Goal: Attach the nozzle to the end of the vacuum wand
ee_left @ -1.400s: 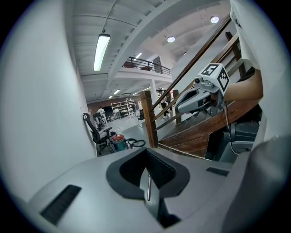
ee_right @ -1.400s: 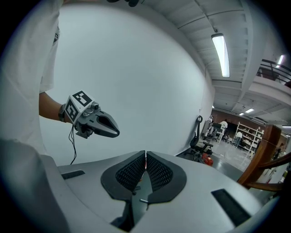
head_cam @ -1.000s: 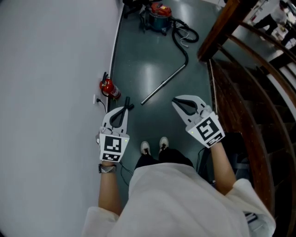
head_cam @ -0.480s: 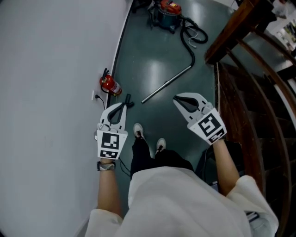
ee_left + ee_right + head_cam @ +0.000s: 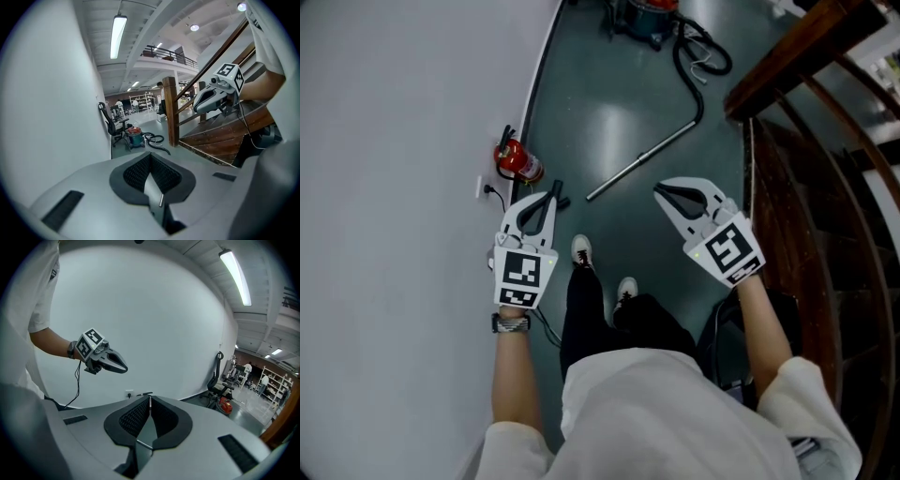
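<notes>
Up in the middle of the head view, the vacuum wand point(image 5: 642, 161) looks like a stiff, light, slippery metal tube, best held near its free lower end. It lies on the floor point(image 5: 600, 103), above and between the left tongs point(image 5: 551, 196) and the right tongs point(image 5: 666, 194), both closed on nothing.

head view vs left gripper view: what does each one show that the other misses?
Head view only: the vacuum wand lying on the floor, the red fire extinguisher by the wall, and the person's shoes.

Left gripper view only: an office chair, the ceiling strip light and the upper gallery railing.

Both: the vacuum cleaner with its hose, the wooden staircase, the right tongs, and the left tongs, shut with nothing between them.
</notes>
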Available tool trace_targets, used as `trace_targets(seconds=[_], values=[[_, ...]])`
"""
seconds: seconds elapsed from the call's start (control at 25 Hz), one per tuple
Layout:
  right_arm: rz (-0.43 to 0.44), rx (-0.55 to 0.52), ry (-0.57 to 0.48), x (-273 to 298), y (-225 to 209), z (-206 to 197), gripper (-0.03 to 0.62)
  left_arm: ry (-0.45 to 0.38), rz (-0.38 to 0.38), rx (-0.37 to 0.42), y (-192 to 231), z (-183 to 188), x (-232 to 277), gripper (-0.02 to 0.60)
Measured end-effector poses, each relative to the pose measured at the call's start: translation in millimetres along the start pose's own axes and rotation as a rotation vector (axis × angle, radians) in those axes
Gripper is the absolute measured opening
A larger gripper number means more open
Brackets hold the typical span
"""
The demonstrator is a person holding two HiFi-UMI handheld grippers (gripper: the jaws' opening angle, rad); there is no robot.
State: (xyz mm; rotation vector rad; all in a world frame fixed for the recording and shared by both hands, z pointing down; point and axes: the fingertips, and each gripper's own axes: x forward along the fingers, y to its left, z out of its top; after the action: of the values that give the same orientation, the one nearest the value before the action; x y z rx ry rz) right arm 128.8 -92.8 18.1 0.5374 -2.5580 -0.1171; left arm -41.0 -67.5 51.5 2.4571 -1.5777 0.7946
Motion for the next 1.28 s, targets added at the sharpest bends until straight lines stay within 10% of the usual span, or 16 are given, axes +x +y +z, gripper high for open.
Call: trace_targets(seconds=[1.28], values=[[0.009,0.057,0.030,196.6,-18.2,-156.8,0.031,0.081,-0.078,-0.050,46.8,-188.8,156.7,-0.002]])
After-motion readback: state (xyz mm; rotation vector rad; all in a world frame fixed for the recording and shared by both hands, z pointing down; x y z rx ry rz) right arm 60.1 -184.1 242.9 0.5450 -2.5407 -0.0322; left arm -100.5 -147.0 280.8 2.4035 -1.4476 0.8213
